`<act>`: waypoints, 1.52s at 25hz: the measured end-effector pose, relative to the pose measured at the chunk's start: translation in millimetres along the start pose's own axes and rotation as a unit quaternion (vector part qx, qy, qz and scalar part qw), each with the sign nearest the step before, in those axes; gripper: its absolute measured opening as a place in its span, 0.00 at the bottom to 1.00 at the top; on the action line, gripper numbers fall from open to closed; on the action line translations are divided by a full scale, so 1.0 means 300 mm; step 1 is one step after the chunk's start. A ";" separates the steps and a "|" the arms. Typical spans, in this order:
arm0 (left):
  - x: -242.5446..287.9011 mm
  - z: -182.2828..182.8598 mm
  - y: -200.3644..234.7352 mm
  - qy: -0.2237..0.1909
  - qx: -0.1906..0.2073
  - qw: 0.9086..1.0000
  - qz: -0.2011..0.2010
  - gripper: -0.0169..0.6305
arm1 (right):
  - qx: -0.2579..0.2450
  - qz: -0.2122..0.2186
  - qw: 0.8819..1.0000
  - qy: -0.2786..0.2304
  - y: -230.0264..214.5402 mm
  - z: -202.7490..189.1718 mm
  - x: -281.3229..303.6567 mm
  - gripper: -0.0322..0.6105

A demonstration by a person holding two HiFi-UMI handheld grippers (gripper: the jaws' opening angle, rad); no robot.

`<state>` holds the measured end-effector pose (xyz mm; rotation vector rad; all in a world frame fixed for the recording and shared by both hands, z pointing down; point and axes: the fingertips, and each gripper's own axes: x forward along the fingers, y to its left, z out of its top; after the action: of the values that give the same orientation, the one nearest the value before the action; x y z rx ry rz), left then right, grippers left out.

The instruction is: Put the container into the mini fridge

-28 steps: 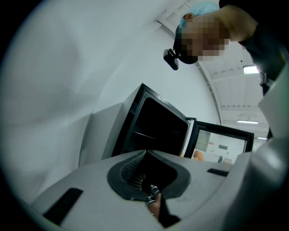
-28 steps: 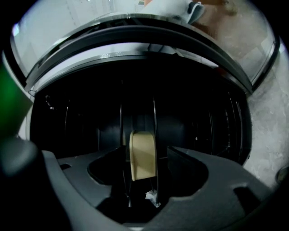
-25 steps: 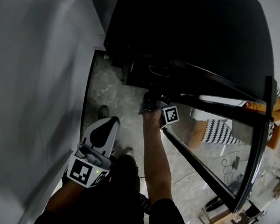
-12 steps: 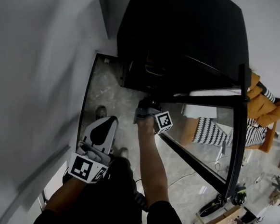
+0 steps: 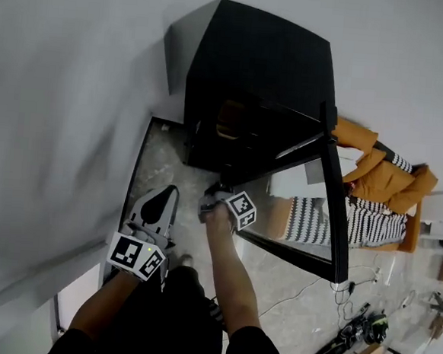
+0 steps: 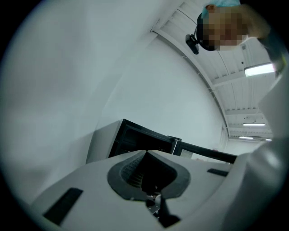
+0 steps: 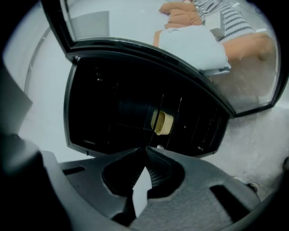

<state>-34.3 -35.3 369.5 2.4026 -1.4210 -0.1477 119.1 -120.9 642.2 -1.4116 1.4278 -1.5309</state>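
The black mini fridge (image 5: 265, 57) stands against the wall with its glass door (image 5: 328, 196) swung open to the right. A beige container (image 7: 161, 122) sits on a wire shelf inside, and shows as a dim orange patch (image 5: 229, 124) in the head view. My right gripper (image 5: 214, 198) is shut with nothing between its jaws and hovers in front of the opening, below the container. Lower left, near the wall, my left gripper (image 5: 158, 202) is shut and empty. From there it looks up at the fridge (image 6: 135, 140).
A white wall runs along the left. An orange sofa with a striped cushion (image 5: 381, 181) stands to the right beyond the door. Cables and small items (image 5: 358, 332) lie on the marble floor at the lower right. The person's foot (image 5: 186, 261) is below the grippers.
My right gripper has drawn back out of the fridge opening toward the person. The head view has pulled away, so the whole fridge and door now show. The left gripper has barely moved.
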 end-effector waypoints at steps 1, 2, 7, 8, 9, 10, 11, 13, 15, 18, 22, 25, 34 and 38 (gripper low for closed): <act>-0.019 0.004 -0.018 -0.002 0.003 1.000 0.002 0.04 | -0.008 0.001 1.000 0.006 0.018 -0.003 -0.026 0.05; -0.041 0.003 -0.038 -0.006 0.007 1.000 0.002 0.04 | -0.015 0.001 1.000 0.011 0.033 -0.003 -0.055 0.05; -0.153 0.020 -0.161 -0.015 0.025 1.000 0.007 0.04 | -0.087 -0.019 0.996 0.030 0.088 0.004 -0.201 0.05; -0.174 0.032 -0.184 -0.015 0.026 0.999 0.013 0.04 | -0.112 -0.028 0.993 0.033 0.094 0.003 -0.232 0.05; -0.196 0.042 -0.203 -0.015 0.026 0.999 0.019 0.04 | -0.136 -0.037 0.989 0.038 0.098 -0.002 -0.260 0.05; -0.215 0.048 -0.218 -0.017 0.026 0.999 0.023 0.04 | -0.157 -0.044 0.986 0.044 0.101 -0.008 -0.285 0.05; -0.231 0.054 -0.232 -0.019 0.026 0.999 0.026 0.04 | -0.177 -0.052 0.982 0.051 0.102 -0.013 -0.307 0.05; -0.259 0.057 -0.256 -0.019 0.025 0.999 0.028 0.04 | -0.214 -0.068 0.973 0.061 0.103 -0.019 -0.358 0.05; -0.284 0.057 -0.276 -0.018 0.024 0.999 0.030 0.04 | -0.250 -0.086 0.962 0.071 0.105 -0.022 -0.424 0.05; -0.306 0.078 -0.300 -0.012 0.029 0.999 0.028 0.04 | -0.297 -0.094 0.947 0.081 0.156 -0.029 -0.516 0.05; -0.333 0.106 -0.305 -0.005 0.041 0.999 0.017 0.04 | -0.351 -0.088 0.929 0.073 0.271 -0.032 -0.613 0.05; -0.363 0.113 -0.297 0.002 0.048 0.999 0.013 0.04 | -0.391 -0.086 0.915 0.049 0.371 -0.027 -0.687 0.05; -0.467 0.221 -0.228 0.007 0.075 0.997 0.008 0.04 | -0.468 -0.061 0.881 0.030 0.636 -0.142 -0.862 0.05; -0.522 0.239 -0.218 0.001 0.088 0.996 -0.001 0.04 | -0.485 -0.045 0.873 0.029 0.725 -0.210 -0.929 0.05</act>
<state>-75.9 112.0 266.7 2.5441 -1.4863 -0.0209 80.2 104.6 365.4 -1.9915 2.3638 -0.8744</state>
